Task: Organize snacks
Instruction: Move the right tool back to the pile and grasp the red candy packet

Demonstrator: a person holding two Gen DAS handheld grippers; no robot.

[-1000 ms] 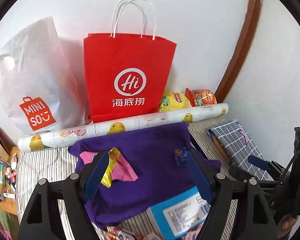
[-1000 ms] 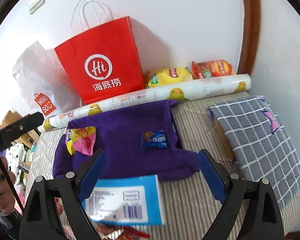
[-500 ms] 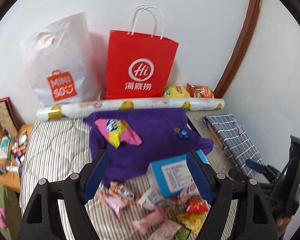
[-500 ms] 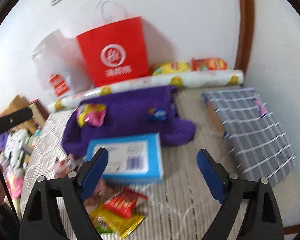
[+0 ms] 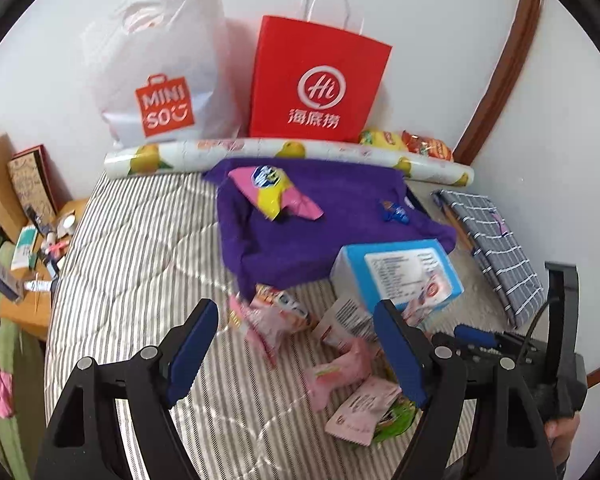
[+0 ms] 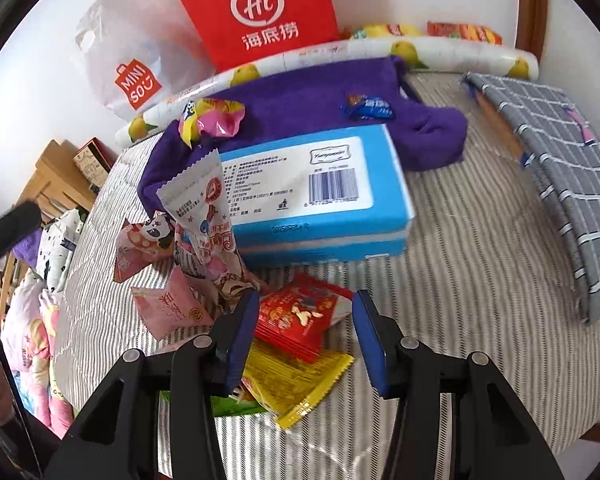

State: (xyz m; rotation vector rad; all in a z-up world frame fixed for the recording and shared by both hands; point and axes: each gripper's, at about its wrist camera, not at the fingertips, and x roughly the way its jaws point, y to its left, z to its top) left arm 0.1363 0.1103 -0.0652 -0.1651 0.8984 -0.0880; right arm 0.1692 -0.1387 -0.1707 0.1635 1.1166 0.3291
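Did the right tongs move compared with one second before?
Yes. The right tongs came down and back from the purple cloth to the red snack packet, jaws closing.

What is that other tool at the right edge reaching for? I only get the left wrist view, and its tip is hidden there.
Observer: The right wrist view shows it. The jaws of the right gripper are closing, with a red snack packet between them on the striped bed.
Operator: Is anything underneath that packet?
Observer: Yes, a yellow packet lies partly under the red one, its corner sticking out toward the camera.
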